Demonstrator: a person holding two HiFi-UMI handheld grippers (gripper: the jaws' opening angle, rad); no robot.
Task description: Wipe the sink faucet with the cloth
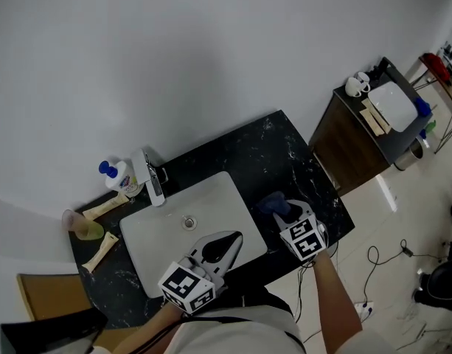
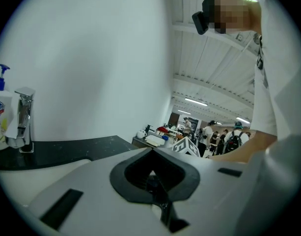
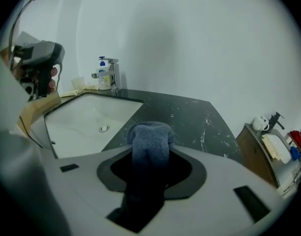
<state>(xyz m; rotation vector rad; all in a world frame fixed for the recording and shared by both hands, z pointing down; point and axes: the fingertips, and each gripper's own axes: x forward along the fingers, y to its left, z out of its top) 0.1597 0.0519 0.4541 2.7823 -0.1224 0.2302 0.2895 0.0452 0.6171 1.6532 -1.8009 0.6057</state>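
The chrome faucet (image 1: 153, 177) stands at the back of the white sink (image 1: 218, 201), against the wall; it also shows in the left gripper view as the faucet (image 2: 23, 117) and far off as the faucet (image 3: 113, 73). The blue-grey cloth (image 1: 273, 203) is bunched between the jaws of my right gripper (image 1: 283, 212), low over the black counter to the right of the sink. In the right gripper view the cloth (image 3: 150, 139) sticks out past the jaws. My left gripper (image 1: 227, 243) hovers over the sink's front edge, shut and empty, pointing roughly level along the counter (image 2: 67, 149).
A soap pump bottle (image 1: 121, 175) stands left of the faucet. Two pale wooden tools (image 1: 106, 206) and a cup (image 1: 82, 227) lie on the counter's left end. A dark side cabinet (image 1: 358, 150) with a teapot stands to the right. Cables run on the floor (image 1: 388, 253).
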